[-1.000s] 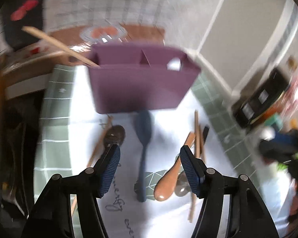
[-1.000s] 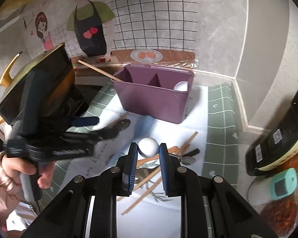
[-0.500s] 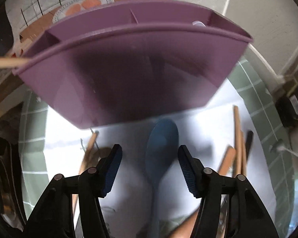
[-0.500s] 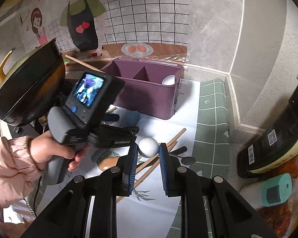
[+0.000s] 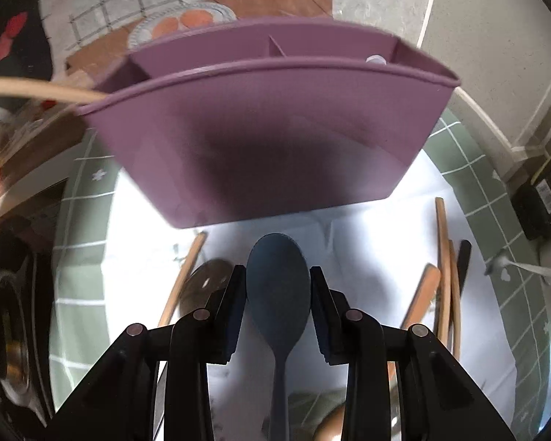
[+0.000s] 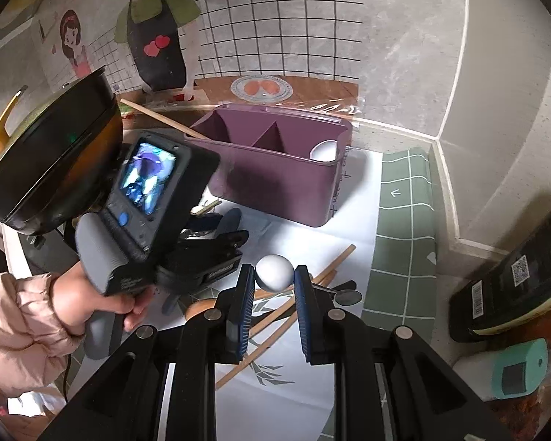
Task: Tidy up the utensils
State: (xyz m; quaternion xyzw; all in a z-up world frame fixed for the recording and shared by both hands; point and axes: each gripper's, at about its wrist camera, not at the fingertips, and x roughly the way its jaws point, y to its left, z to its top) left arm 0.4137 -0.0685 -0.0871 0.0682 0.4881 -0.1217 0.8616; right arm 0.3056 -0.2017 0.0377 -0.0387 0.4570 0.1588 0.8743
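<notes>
A purple utensil caddy (image 5: 275,128) with compartments stands on a white mat; it also shows in the right wrist view (image 6: 275,172). A chopstick (image 5: 36,90) leans out of its left end and a white spoon (image 6: 325,150) sits in its right compartment. My left gripper (image 5: 278,286) is shut on the bowl of a dark blue spoon (image 5: 278,294), just in front of the caddy. My right gripper (image 6: 274,275) is shut on a white spoon (image 6: 273,272), held above the mat. Wooden spoons (image 5: 420,294) and chopsticks (image 5: 444,264) lie on the mat.
A black pan (image 6: 47,158) sits at the left. A dark bottle (image 6: 514,286) and a teal object (image 6: 518,371) lie at the right. A wall with a cartoon poster (image 6: 158,36) runs close behind the caddy. A green grid mat (image 6: 404,220) lies under the white one.
My left gripper moved in toward the caddy and closed its fingers on the blue spoon's bowl. My right gripper stays shut on the white spoon, almost still.
</notes>
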